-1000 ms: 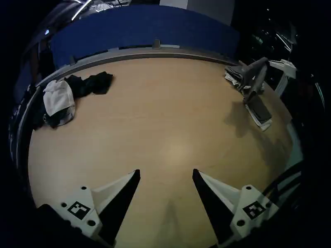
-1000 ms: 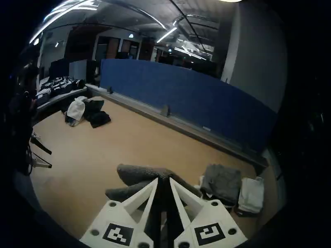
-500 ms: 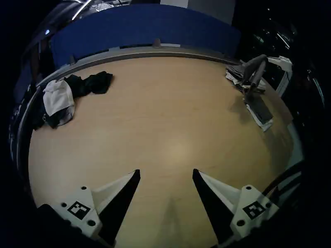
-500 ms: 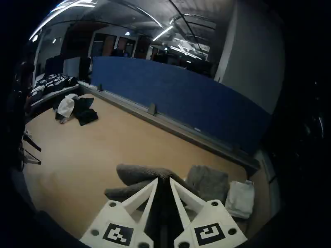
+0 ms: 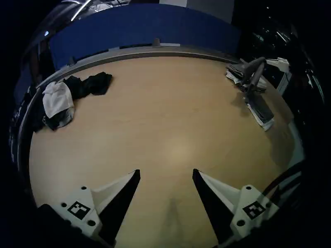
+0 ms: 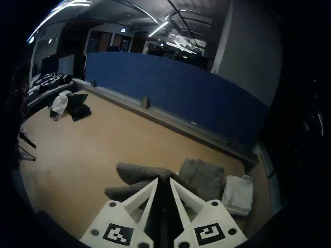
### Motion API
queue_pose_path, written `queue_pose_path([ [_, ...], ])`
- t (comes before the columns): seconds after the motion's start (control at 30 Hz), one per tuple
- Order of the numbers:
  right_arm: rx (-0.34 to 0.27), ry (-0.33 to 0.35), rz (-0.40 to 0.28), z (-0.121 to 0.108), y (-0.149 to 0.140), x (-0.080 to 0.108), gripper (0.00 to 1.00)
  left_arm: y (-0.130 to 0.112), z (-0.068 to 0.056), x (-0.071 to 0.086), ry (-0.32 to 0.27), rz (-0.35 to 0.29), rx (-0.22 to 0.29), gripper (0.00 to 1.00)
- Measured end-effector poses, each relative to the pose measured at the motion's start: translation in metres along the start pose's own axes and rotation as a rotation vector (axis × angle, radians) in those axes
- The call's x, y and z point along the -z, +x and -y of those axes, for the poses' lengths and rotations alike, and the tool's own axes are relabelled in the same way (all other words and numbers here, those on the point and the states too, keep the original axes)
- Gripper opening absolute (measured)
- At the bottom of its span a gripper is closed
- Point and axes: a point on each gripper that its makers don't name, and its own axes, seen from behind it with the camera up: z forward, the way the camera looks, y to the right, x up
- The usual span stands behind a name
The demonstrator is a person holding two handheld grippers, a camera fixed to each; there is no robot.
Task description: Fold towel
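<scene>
1. Left gripper view: the left gripper (image 5: 165,171) hangs spread and empty over the table's (image 5: 165,107) near edge, apparently waiting its turn. A heap of laundry (image 5: 66,97) lies at the far left corner.
2. Right gripper view: the right gripper (image 6: 164,178) pinches the grey towel (image 6: 138,175) tight above the table. It is just beside the folded stack (image 6: 202,177) at the far right corner, likely its destination.

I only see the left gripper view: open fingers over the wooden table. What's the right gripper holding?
Observer: The right gripper is shut on a dark grey towel that sticks out past its tips.
Operator: Anything lying beyond it?
Observer: A folded grey towel lies on the table, just behind the held one.
Operator: And beside that?
Observer: A folded white towel, close alongside, toward the table's end.
</scene>
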Motion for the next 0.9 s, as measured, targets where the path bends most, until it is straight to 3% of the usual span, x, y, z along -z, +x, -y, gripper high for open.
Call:
queue_pose_path([
  [0.5,-0.096,-0.028,0.100,-0.010,-0.085,0.030,0.04,0.002,-0.007,-0.004,-0.004,0.004,-0.017,0.94],
  [0.9,-0.151,-0.057,0.220,-0.016,-0.168,0.056,0.04,-0.003,-0.011,-0.002,-0.003,0.007,-0.027,0.94],
])
